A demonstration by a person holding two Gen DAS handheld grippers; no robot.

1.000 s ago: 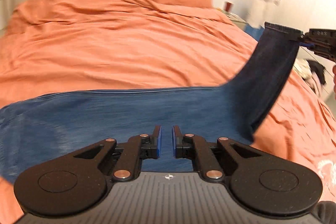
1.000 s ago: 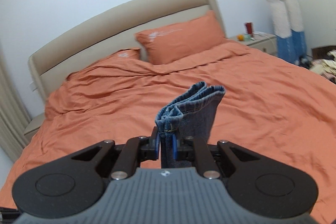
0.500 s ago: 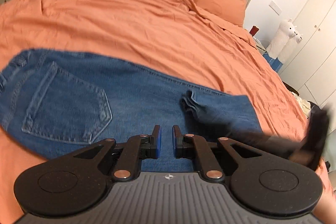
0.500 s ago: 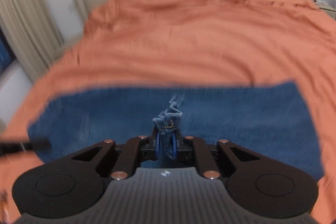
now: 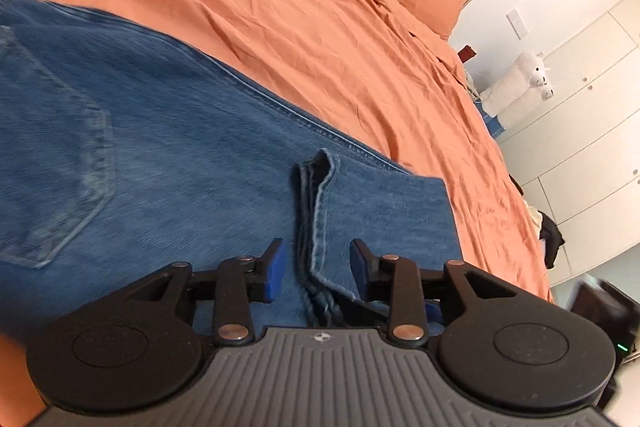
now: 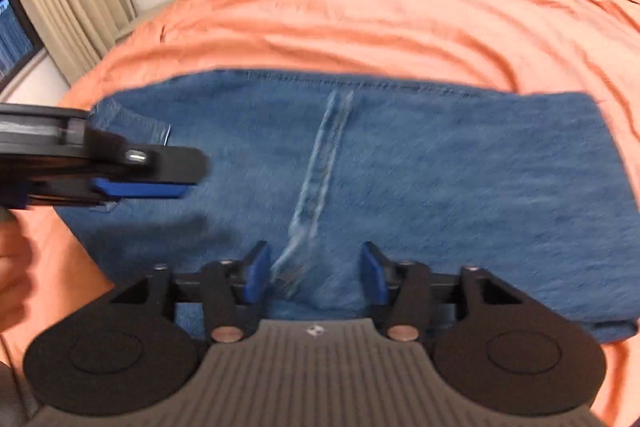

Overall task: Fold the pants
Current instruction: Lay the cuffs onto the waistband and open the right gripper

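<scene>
Jeans (image 5: pixel 168 163) lie folded flat near the bed's (image 5: pixel 304 11) front edge, leg hems (image 5: pixel 316 211) on top. Left gripper (image 5: pixel 316 267) spread, hems between its fingers, not pinched. Right gripper (image 6: pixel 314 269) spread just over the hems (image 6: pixel 320 171), holding nothing.

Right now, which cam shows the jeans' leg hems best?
Left wrist: the hems are sharp, stitching visible, lying on the folded jeans between the open left gripper fingers. Right wrist shows them only as a motion-blurred pale stripe.
</scene>
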